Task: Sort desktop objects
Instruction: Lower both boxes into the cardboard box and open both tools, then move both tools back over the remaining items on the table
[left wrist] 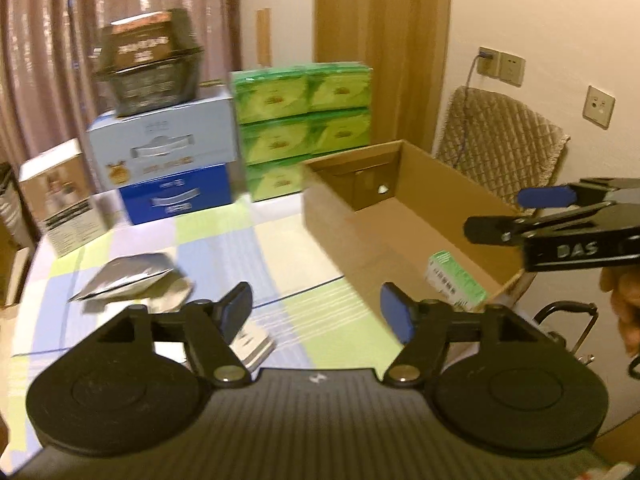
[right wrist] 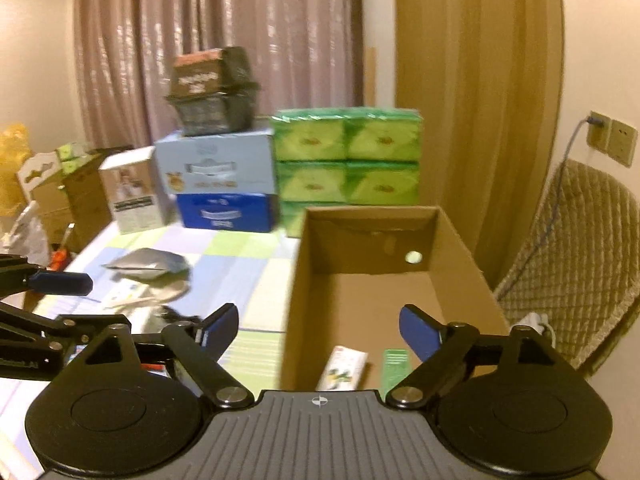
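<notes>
Left gripper [left wrist: 316, 312] and right gripper [right wrist: 318, 330] are both hovering with jaws released, nothing between them. Two small cartons, green [right wrist: 396, 364] and white [right wrist: 344, 368], are lying inside the cardboard box [right wrist: 460, 236]. Silver pouch [left wrist: 128, 276] is resting on the tabletop [left wrist: 280, 240].

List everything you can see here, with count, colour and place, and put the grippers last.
cardboard box: one, brown, open, right side of table
small cartons: two, white and green, inside the box
silver pouch: one, on tablecloth, left
tissue packs: stack, green, behind the box
blue boxes: two, stacked, back
dark container: one, atop blue boxes
chair: one, beige quilted, right
left gripper: open, empty
right gripper: open, empty
</notes>
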`<state>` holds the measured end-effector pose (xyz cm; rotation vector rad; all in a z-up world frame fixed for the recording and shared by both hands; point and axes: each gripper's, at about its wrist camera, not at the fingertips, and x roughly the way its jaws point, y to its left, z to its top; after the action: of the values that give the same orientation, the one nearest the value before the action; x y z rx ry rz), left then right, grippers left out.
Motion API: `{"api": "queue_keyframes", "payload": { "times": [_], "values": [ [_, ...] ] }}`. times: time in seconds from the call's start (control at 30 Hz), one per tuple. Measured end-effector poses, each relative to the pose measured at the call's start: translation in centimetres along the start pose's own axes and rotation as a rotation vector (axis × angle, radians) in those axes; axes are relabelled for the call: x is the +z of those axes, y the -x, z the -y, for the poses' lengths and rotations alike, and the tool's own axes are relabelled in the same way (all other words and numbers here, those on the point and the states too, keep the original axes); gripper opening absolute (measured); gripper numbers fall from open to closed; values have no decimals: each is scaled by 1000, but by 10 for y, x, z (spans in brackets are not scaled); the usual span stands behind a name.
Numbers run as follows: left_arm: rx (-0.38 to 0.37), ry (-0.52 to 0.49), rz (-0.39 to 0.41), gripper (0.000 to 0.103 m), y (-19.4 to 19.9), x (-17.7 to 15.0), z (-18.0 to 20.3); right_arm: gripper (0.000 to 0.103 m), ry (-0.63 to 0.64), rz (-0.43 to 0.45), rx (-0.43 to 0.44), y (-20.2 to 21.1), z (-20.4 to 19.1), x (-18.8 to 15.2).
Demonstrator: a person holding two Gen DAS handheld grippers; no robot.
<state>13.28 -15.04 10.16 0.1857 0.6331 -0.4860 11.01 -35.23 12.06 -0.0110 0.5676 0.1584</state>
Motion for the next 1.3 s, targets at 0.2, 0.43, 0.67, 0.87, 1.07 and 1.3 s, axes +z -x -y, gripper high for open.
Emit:
{"api": "queue_keyframes", "payload": {
  "times": [0.2,0.43,0.67,0.87,1.07,1.3],
  "values": [
    [76,7,4,86,39,-23,-22,97,30,19,45,18,-38,-1],
    [144,23,-21,94,72,-57,-54,101,72,20,100,26,-76,-6],
    [230,35,-51,95,92,-100,-95,101,98,-7,150,14,-110,-18],
    [237,71,-54,96,91,-119,-120,101,104,-47,176,-5,-124,-33],
    [247,96,-63,98,68,-128,-137,101,110,-91,182,-33,-129,-47],
    [276,148,-74,102,26,-136,-150,101,136,-139,192,-80,-133,-63]
  ]
}}
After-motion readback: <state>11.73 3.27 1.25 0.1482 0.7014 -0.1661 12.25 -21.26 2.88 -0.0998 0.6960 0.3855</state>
